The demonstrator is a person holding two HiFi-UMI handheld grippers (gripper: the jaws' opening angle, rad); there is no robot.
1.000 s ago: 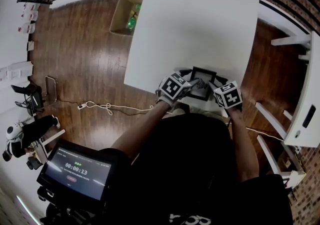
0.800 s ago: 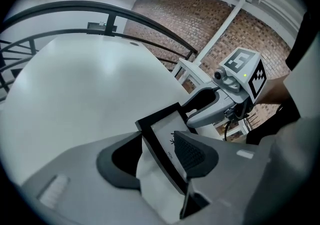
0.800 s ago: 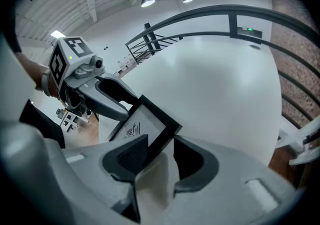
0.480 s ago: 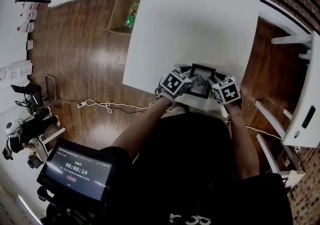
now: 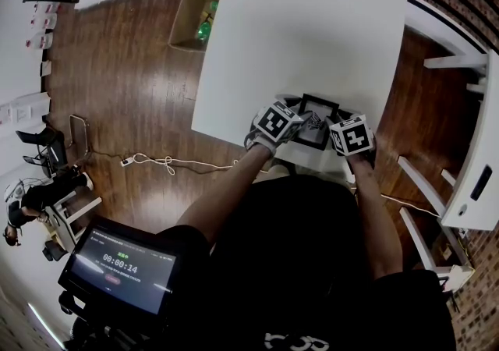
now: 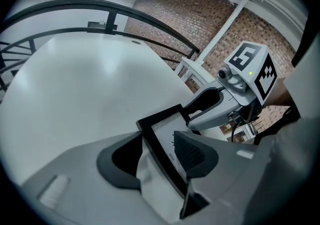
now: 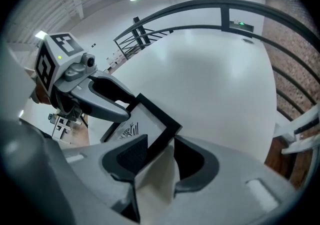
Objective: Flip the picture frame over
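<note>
The large white rectangular table [image 5: 304, 37] has the black-rimmed picture frame with a white print [image 5: 318, 125] at its near edge, between the two grippers. I cannot tell whether the frame touches the tabletop. The left gripper [image 6: 157, 156] has its jaws closed onto the frame's left rim, and the right gripper [image 7: 160, 155] pinches the right rim likewise. To flip it well, I judge both grips should hold firm, lift the frame clear, and roll together about one axis so neither rim slips.

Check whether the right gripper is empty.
No, the right gripper has a corner of the picture frame clamped between its jaws.
</note>
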